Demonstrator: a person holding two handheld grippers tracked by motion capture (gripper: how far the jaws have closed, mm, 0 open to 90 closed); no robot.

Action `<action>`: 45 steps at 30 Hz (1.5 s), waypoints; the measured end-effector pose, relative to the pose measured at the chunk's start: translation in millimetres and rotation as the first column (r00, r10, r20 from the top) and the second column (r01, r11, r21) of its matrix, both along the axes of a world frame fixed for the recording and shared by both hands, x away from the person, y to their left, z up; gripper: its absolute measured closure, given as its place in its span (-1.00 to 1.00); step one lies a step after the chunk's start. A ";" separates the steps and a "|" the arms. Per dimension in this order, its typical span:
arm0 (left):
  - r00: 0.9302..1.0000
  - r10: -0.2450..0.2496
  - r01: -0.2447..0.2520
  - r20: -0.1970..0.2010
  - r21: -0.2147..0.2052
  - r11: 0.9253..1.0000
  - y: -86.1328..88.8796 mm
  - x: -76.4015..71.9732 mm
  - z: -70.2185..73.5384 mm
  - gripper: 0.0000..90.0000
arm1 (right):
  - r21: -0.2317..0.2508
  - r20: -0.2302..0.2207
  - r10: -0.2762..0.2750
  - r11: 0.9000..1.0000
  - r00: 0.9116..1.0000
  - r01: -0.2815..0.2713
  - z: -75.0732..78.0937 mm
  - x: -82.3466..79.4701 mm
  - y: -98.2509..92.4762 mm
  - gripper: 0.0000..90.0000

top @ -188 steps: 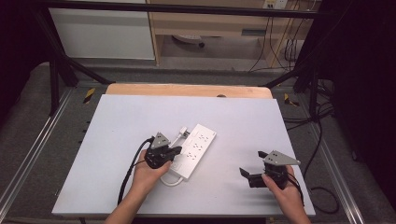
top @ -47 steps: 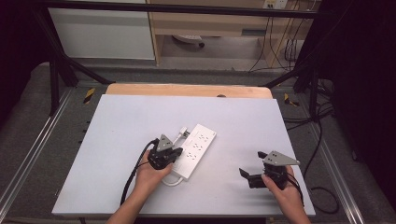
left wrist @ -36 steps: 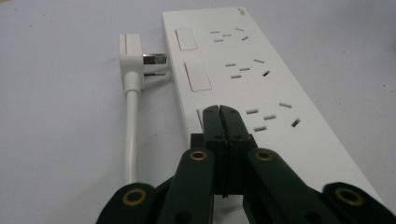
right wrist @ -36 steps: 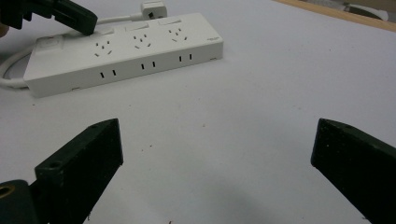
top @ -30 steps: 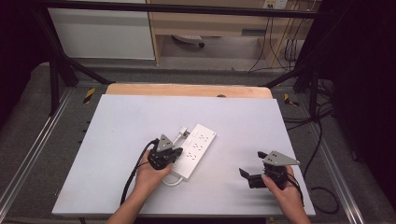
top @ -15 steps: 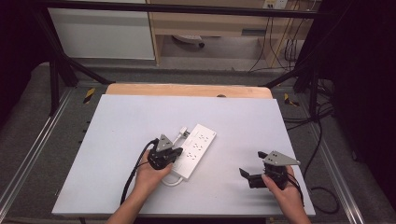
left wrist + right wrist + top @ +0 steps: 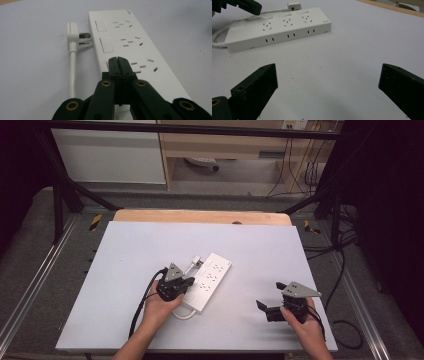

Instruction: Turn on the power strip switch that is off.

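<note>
Closed jaws of the left gripper are being pressed onto the power strip's third switch; right gripper is being held wide, idle. Plug is lying unplugged beside the strip mid-table.

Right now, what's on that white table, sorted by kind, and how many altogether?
Power strip: 1, white, with its own plug lying beside it
Handheld tongs: 2, the left tongs shut over the strip, the right tongs open
Total: 3
</note>
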State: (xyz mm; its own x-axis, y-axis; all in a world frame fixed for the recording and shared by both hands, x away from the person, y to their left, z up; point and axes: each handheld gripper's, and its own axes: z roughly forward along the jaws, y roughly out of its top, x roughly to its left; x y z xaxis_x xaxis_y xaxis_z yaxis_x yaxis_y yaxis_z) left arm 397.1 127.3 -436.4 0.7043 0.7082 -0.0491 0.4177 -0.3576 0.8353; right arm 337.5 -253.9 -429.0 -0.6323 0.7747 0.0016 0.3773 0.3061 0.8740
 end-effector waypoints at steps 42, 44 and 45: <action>0.995 0.097 -0.093 0.037 -0.103 0.990 14.4 -8.1 31.8 -0.78 | -0.003 -0.001 0.004 1.000 1.000 -0.004 -0.2 0.1 0.3 -0.94; 0.996 0.080 -0.076 0.042 -0.104 0.992 17.3 -10.4 35.8 -0.80 | -0.003 0.001 0.004 1.000 1.000 -0.004 -0.1 0.2 0.0 -0.94; 0.996 0.076 -0.071 0.044 -0.103 0.992 18.5 -11.7 37.7 -0.80 | -0.003 -0.001 0.003 1.000 1.000 -0.003 -0.1 0.2 0.2 -0.94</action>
